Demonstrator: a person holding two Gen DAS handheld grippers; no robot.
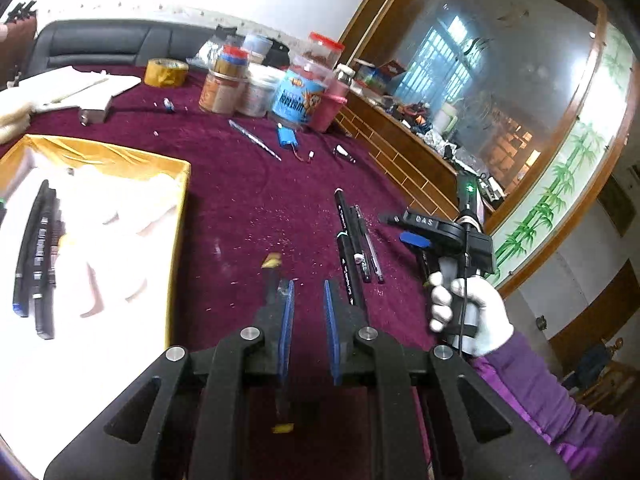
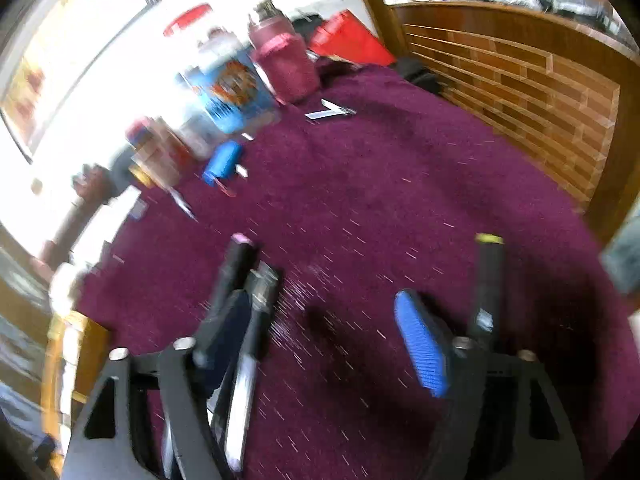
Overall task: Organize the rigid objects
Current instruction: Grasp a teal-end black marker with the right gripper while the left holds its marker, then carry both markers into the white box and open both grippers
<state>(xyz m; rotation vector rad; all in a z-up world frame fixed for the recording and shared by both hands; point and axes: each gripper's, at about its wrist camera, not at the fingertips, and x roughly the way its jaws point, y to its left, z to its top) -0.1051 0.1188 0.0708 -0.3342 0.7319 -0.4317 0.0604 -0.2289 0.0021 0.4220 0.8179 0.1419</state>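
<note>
My left gripper (image 1: 309, 300) is shut on a black marker with yellow ends (image 1: 275, 261), which runs along its left finger over the maroon cloth. To its left stands a yellow-rimmed box (image 1: 182, 216) with white padding, and several dark pens (image 1: 38, 256) lie in it. Three pens (image 1: 352, 248) lie side by side on the cloth ahead to the right. Beyond them a white-gloved hand (image 1: 468, 308) holds my right gripper (image 1: 400, 229). The right wrist view is blurred. In it my right gripper (image 2: 320, 304) is open with only cloth between its pads. The pens (image 2: 240, 276) lie under its left finger, and a yellow-capped marker (image 2: 489, 272) is beside its right finger.
Jars and tubs (image 1: 296, 96) crowd the far side of the cloth, with a tape roll (image 1: 165, 72) to their left. A blue battery pack (image 1: 287, 136) and a thin metal rod (image 1: 254, 140) lie before them. A wooden cabinet (image 1: 400, 148) borders the table on the right.
</note>
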